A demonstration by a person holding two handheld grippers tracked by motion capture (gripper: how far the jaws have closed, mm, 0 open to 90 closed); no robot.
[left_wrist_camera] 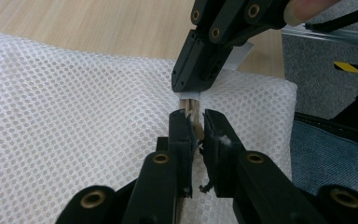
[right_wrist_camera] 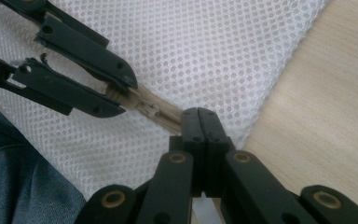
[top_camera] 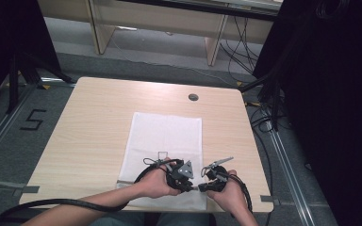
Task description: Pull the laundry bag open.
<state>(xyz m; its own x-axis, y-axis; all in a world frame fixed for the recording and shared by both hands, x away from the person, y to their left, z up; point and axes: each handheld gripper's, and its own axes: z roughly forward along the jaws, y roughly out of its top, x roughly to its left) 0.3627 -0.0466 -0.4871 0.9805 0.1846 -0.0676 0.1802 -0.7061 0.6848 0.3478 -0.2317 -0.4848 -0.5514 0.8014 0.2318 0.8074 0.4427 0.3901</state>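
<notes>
White mesh laundry bag [top_camera: 166, 141] lies flat mid-table, near edge toward person. Beige zipper [right_wrist_camera: 161, 112] runs along bag's near edge, slider [right_wrist_camera: 148, 108] close to left gripper.

Left gripper [left_wrist_camera: 195, 122] clamped on zipper end. Right gripper [right_wrist_camera: 199, 120] pinched shut on zipper at bag's 5 o'clock corner.

Step, as judged: bracing zipper for unzipping. Next: steady pull along zipper line, mesh kept taut.

Light wooden table [top_camera: 94, 127] bare around bag; grommet hole [top_camera: 193, 97] at 1 o'clock, well apart.

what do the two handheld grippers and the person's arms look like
Both the left gripper and right gripper are black, with jointed fingers pinned by brass-coloured rivets. The left carries a grey three-cornered plate, and a thick black cable trails from it. The forearms are bare, with no sleeves in view.
</notes>
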